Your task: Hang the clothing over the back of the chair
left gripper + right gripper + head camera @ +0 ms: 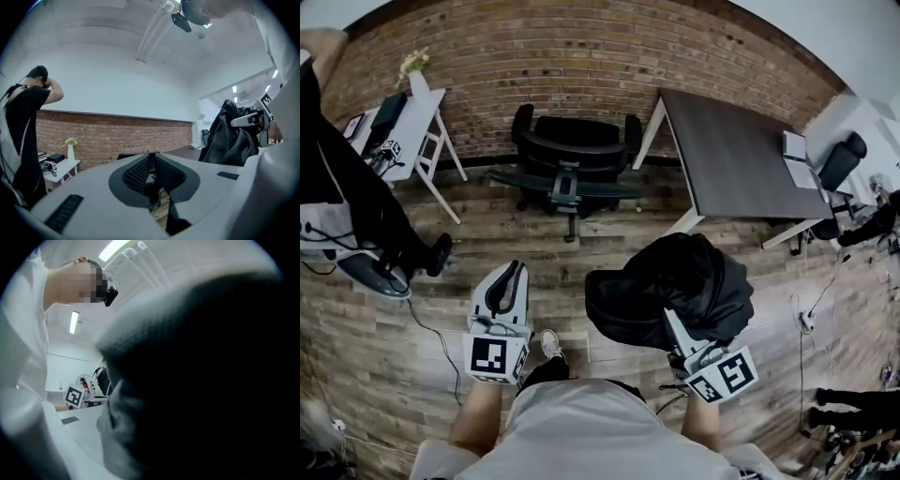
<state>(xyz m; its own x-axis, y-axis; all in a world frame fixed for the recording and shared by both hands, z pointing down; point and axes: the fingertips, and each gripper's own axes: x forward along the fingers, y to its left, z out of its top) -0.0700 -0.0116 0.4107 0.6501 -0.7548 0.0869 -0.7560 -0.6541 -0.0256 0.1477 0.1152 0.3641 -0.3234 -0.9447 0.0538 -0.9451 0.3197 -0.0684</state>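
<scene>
wall [581,56]: brick, across the far side, with the chair's back just in front of it.
chair [572,150]: black, with arms, well apart from both grippers. it lies ahead of the person, a little left of the clothing. the top of its back runs left to right across the head view. the back is on the far side and the seat seems to face the person.
clothing [675,286]: a dark bundle held off the floor at the person's right front, draped over the right gripper's front. it fills the right gripper view [211,380], so no long axis can be read.
right gripper [673,326]: points level toward the chair. its jaws are buried in the cloth; since it alone carries the bundle, i judge it clamped on the clothing. it is the hand that has to reach over the seat to the back.
left gripper [508,281]: jaws together on nothing, pointing level at the chair. it is about as near the chair as the right and free to spread the cloth.
</scene>
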